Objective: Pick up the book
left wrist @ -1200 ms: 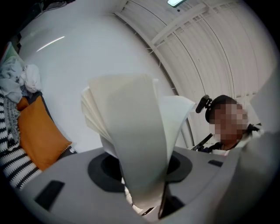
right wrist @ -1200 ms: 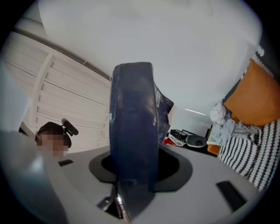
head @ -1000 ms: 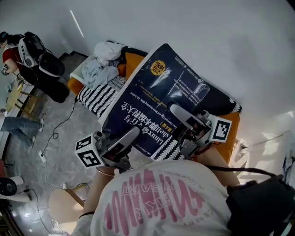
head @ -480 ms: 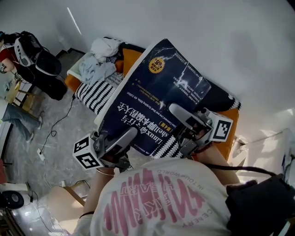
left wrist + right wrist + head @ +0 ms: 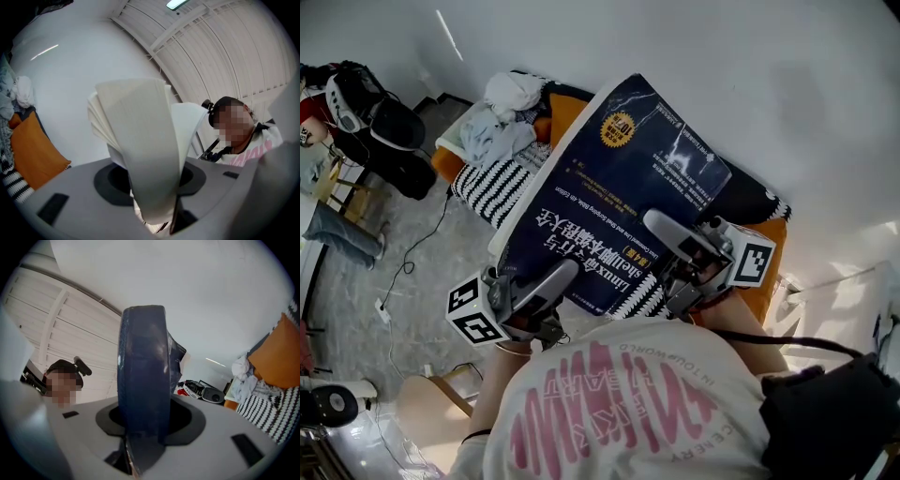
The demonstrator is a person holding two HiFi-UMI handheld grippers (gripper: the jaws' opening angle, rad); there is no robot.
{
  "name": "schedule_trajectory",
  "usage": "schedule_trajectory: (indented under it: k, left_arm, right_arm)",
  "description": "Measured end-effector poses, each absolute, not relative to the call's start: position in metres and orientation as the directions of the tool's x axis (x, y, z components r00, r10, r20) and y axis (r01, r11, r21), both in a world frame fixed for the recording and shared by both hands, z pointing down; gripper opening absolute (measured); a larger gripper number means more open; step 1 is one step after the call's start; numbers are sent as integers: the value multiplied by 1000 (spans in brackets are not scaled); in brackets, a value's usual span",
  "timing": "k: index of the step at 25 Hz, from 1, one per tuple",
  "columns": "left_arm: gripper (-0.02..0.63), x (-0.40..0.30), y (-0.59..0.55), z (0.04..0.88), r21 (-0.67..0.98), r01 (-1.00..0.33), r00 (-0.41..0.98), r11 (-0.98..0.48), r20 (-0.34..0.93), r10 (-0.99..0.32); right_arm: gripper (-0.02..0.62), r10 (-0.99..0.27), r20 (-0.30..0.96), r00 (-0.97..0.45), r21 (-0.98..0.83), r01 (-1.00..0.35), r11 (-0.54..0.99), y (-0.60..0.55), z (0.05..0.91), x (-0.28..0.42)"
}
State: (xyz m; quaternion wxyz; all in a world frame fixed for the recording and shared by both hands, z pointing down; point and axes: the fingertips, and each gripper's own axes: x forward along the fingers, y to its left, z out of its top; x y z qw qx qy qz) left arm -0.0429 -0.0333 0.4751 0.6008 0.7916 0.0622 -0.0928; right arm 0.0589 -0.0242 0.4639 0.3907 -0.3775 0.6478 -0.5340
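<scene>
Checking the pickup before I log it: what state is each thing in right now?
book: closed, held up in the air, front cover toward the head view.
left gripper: shut on the book's page edge.
right gripper: shut on the book's spine.
clothes: crumpled in a heap.

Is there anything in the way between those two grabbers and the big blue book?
Nothing visible. Both already grip the book: the left gripper clamps its white page edge, and the right gripper clamps its dark blue spine.
</scene>
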Motion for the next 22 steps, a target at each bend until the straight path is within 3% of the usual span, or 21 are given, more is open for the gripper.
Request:
schedule_trajectory:
  k: [22]
  left_arm:
    - [192, -43, -34, 474, 925, 206, 977, -320, -215, 6]
  right_arm:
    - [183, -904, -115, -411, -984, -76, 160, -26, 464, 58]
